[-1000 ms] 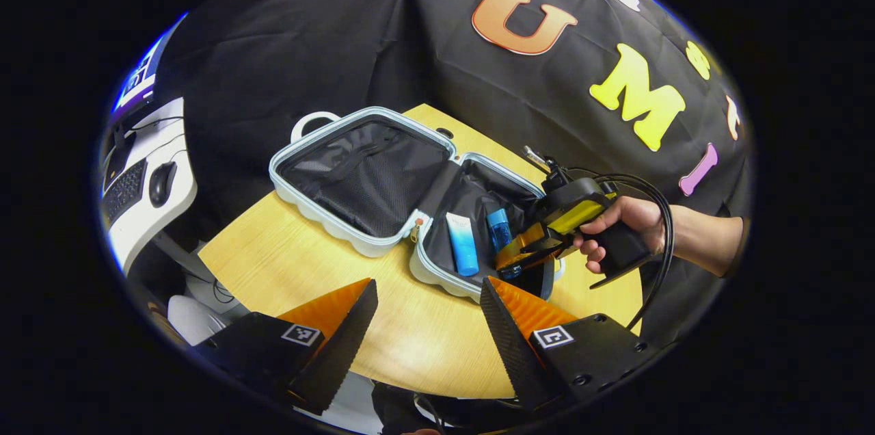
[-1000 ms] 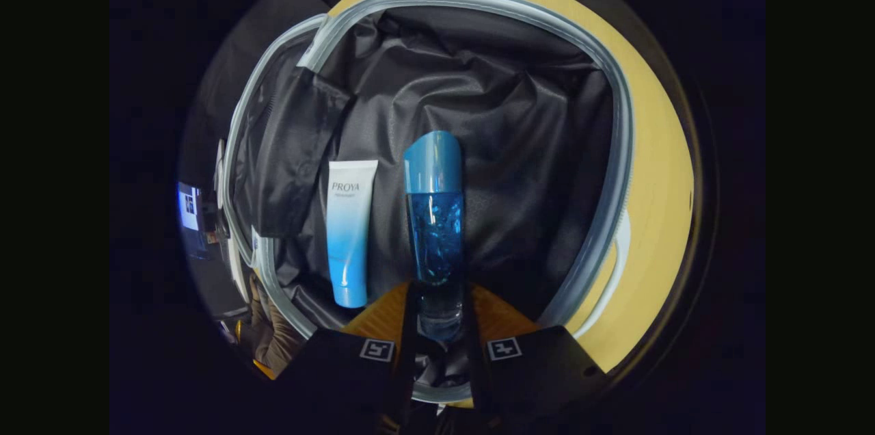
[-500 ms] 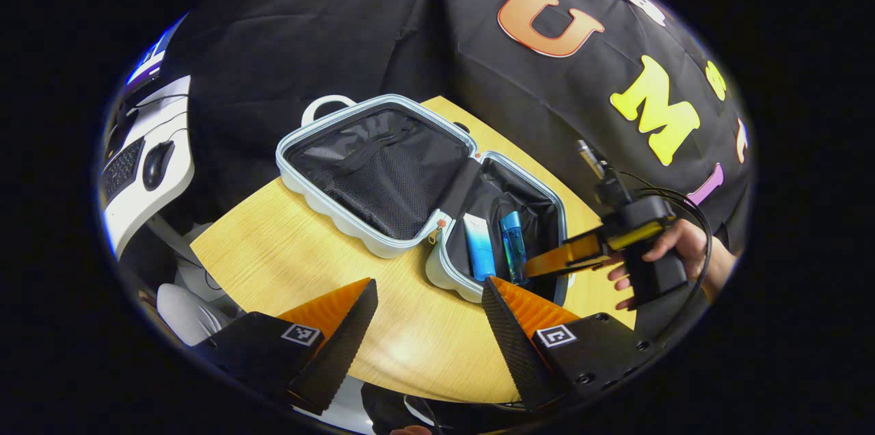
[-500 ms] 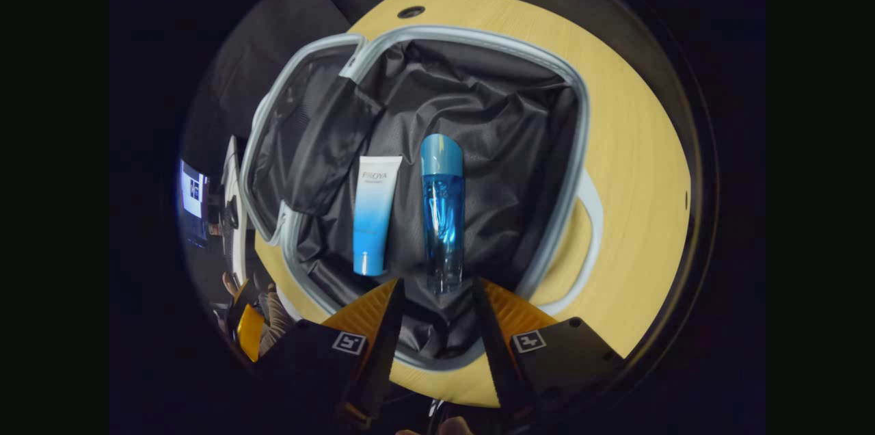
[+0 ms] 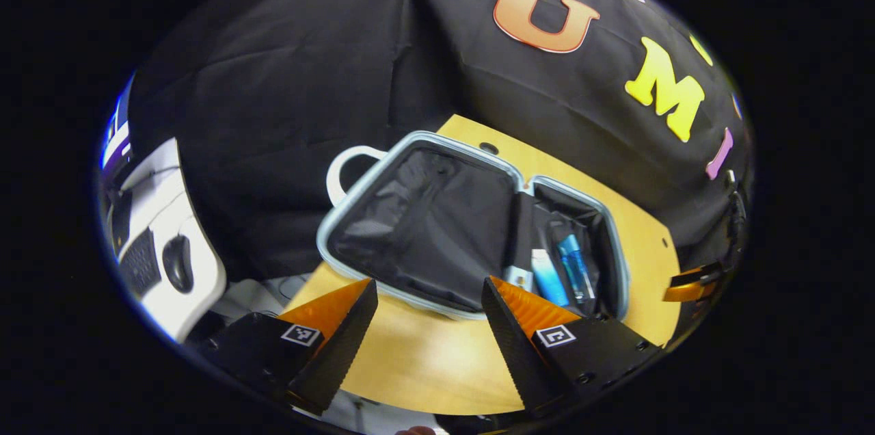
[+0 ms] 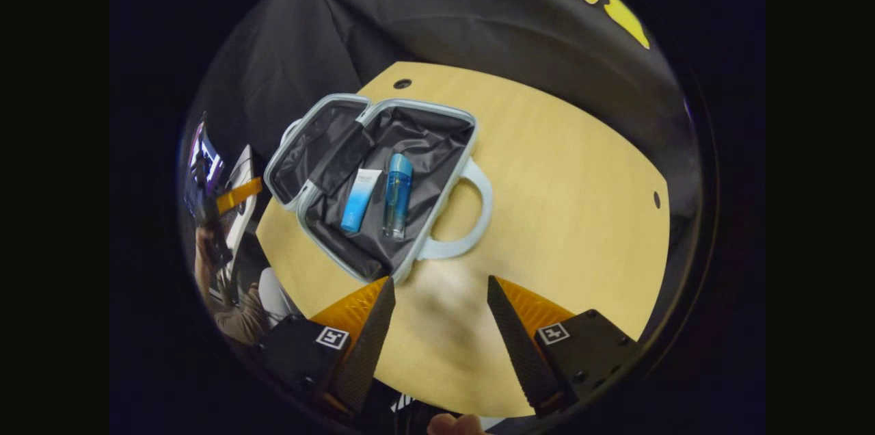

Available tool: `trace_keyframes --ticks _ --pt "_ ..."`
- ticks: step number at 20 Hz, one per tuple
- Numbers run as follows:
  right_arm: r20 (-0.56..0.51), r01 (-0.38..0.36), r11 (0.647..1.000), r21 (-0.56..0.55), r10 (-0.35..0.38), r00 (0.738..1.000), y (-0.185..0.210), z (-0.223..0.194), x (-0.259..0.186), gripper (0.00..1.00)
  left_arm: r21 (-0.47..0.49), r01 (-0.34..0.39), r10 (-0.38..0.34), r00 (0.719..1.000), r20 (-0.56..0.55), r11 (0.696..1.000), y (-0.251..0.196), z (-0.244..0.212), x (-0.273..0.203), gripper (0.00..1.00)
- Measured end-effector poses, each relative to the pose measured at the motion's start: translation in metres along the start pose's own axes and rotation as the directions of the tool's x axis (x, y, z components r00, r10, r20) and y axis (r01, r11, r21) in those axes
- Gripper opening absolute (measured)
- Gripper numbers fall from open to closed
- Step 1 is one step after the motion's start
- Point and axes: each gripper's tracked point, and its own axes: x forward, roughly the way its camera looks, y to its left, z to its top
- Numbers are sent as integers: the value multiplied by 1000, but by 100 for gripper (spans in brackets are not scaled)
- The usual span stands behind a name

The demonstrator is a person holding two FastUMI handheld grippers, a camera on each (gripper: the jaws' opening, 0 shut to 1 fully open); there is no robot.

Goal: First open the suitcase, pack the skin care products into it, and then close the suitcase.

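Wooden table (image 6: 560, 202) bears open suitcase (image 6: 437, 122); tube (image 6: 360, 199) beside bottle (image 6: 397, 194).

surface: wooden table (image 6: 560, 216), rounded edge, small dark holes near its far rim | on it: open suitcase (image 6: 437, 122) lying flat, both halves spread, pale handle (image 6: 472, 216) resting on wood | place: ahead-left of right jaws; just beyond left jaws

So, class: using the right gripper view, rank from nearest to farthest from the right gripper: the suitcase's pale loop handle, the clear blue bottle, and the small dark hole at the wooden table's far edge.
1. Pale loop handle: just ahead of the right gripper, on the table.
2. Clear blue bottle: inside the open suitcase, farther left.
3. Small dark hole: far table edge, beyond the suitcase.
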Motion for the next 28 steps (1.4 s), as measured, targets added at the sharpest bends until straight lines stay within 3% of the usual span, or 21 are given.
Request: trace_keyframes --ticks 2,6,9,14,18,21,23,24,25,28 --pt "26 11 1000 -5 -11 1000 -11 -13 -16 81 -9 10 -10 1000 -10 1000 22 17 17 98" --pt "37 39 998 48 -41 998 -31 -41 -46 81 -4 -51 51 999 0 999 96 64 60 98" --pt "3 56 997 56 -57 998 -38 -61 -53 81 -11 -30 30 1000 2 999 115 84 93 98" --pt "-46 92 993 73 -89 995 -32 -72 -51 81 -8 -6 5 996 -84 1000 138 81 147 100" --pt "-60 104 991 88 -99 993 -27 -65 -42 81 16 11 -8 985 -172 1000 141 62 172 95" --pt "-64 87 988 128 -80 995 -24 -62 -36 81 -10 71 -72 980 -186 997 120 61 182 50" --pt "-59 78 986 147 -70 996 -24 -62 -37 82 3 53 -52 979 -196 999 118 60 186 23" --pt "-53 72 985 156 -64 997 -24 -62 -38 82 8 57 -54 980 -192 998 117 63 182 27" --pt "-42 68 985 162 -62 997 -26 -62 -41 82 15 63 -60 982 -181 998 113 68 176 19" --pt "-10 46 983 180 -45 999 -35 -68 -50 81 70 42 -33 991 -128 997 101 88 151 12"
